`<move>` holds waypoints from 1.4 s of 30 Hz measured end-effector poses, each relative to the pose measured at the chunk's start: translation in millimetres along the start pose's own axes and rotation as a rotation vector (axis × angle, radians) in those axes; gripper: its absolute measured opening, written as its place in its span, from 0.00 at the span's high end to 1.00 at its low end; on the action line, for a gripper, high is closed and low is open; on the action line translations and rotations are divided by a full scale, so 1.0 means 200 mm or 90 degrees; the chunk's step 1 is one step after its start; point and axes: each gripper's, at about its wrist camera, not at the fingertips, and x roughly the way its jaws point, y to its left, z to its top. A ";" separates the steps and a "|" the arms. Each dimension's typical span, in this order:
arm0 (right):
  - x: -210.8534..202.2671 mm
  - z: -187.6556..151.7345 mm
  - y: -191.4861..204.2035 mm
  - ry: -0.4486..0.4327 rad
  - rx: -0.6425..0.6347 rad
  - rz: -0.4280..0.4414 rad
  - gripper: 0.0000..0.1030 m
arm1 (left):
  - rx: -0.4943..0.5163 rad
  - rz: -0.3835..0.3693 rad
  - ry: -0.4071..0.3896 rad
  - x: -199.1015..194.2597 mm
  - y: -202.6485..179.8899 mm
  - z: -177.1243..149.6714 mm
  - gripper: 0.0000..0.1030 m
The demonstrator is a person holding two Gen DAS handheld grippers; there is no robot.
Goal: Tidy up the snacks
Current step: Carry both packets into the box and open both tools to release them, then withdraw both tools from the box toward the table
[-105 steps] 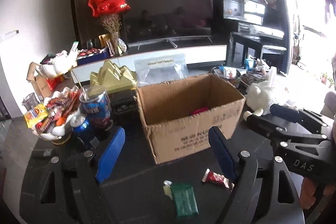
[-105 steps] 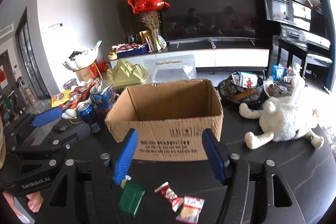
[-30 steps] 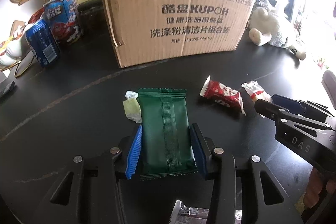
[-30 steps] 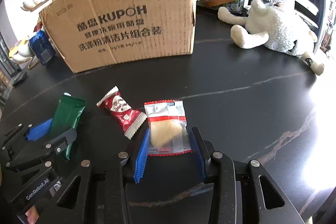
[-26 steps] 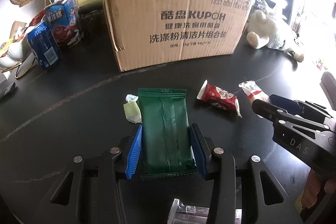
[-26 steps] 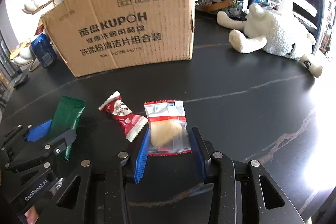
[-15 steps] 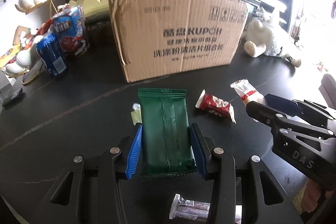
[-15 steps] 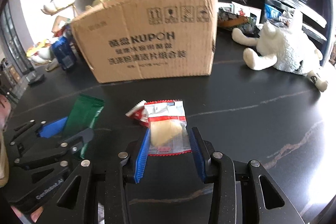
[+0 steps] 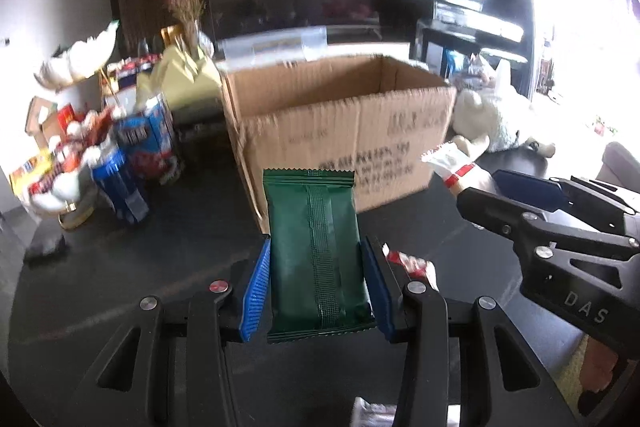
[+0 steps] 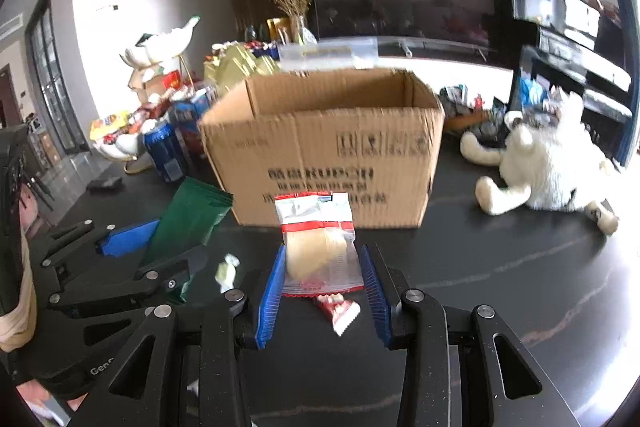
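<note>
My left gripper (image 9: 316, 283) is shut on a dark green snack packet (image 9: 314, 251) and holds it above the black table, in front of the open cardboard box (image 9: 340, 123). My right gripper (image 10: 322, 287) is shut on a clear red-edged snack packet (image 10: 318, 239), also raised before the box (image 10: 324, 143). The right gripper shows in the left wrist view (image 9: 476, 183), the left gripper in the right wrist view (image 10: 156, 247). A red-and-white candy (image 9: 410, 263) and a pale green candy (image 10: 227, 273) lie on the table below.
A white plush sheep (image 10: 552, 163) lies right of the box. Blue cans (image 9: 120, 183), a snack carton and a white dish of sweets (image 9: 60, 163) stand to the left. Another wrapper (image 9: 372, 413) lies near the table's front edge. The TV unit stands behind.
Both grippers have risen from the table with their packets and now look over the box's front wall at its open top. The loose candies stayed on the table.
</note>
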 end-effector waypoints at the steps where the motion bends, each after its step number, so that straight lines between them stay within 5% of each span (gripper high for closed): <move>1: 0.00 0.02 0.01 -0.005 0.000 0.000 0.61 | 0.001 0.001 -0.011 -0.01 0.02 0.03 0.57; 10: 0.01 0.20 0.02 -0.064 0.010 0.001 0.61 | -0.021 -0.014 -0.046 -0.01 0.10 0.20 0.57; 20: 0.07 0.44 -0.02 -0.051 -0.011 0.019 0.61 | -0.012 -0.013 -0.029 0.07 0.11 0.42 0.57; 34: 0.24 0.52 -0.07 -0.055 -0.027 -0.003 0.61 | 0.021 -0.016 -0.053 0.25 0.15 0.60 0.56; 38: 0.28 0.52 -0.09 -0.050 -0.026 -0.016 0.48 | 0.000 0.004 -0.045 0.29 0.16 0.61 0.40; 42: 0.27 0.52 -0.13 -0.045 -0.004 -0.006 0.48 | -0.004 0.015 -0.046 0.23 0.15 0.60 0.40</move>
